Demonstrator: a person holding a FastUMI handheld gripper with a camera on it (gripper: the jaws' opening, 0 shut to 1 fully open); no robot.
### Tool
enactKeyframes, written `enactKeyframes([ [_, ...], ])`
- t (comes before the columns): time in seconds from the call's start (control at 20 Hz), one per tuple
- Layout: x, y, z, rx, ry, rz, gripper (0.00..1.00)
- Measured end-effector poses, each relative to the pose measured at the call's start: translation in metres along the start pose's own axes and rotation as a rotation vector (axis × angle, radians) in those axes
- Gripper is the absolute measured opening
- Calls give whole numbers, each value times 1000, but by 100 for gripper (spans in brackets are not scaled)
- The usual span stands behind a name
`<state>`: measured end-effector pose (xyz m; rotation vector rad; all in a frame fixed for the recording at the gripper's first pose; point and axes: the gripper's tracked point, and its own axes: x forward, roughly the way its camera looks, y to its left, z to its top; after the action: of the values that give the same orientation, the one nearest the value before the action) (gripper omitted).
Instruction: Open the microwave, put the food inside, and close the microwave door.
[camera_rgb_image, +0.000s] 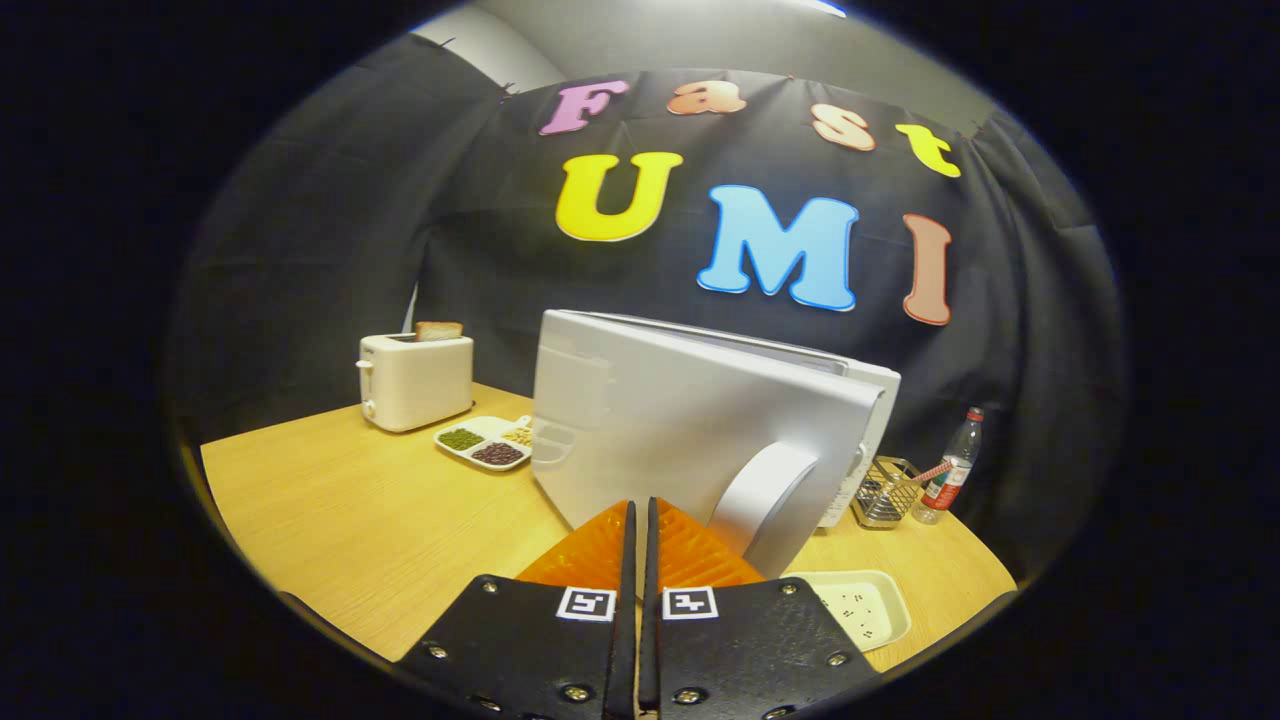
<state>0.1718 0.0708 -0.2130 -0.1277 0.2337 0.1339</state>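
The silver box-shaped microwave (700, 430) on the wooden tabletop (380, 540) has its door swung open, just ahead of the gripper (640, 530), whose fingers are closed together, empty. Loading food and closing remain.

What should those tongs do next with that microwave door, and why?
Probably nudge forward against the microwave door to swing it toward the microwave. The tongs are closed with nothing between them, their tips right at the door's lower edge beside its curved handle, and the door stands swung out. Whether food is already inside is hidden behind the door.
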Motion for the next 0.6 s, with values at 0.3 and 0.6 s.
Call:
enactKeyframes([
  [0.3,35,-66,5,39,-23,-117,3],
  [0.6,88,-100,7,45,-39,-177,3],
])
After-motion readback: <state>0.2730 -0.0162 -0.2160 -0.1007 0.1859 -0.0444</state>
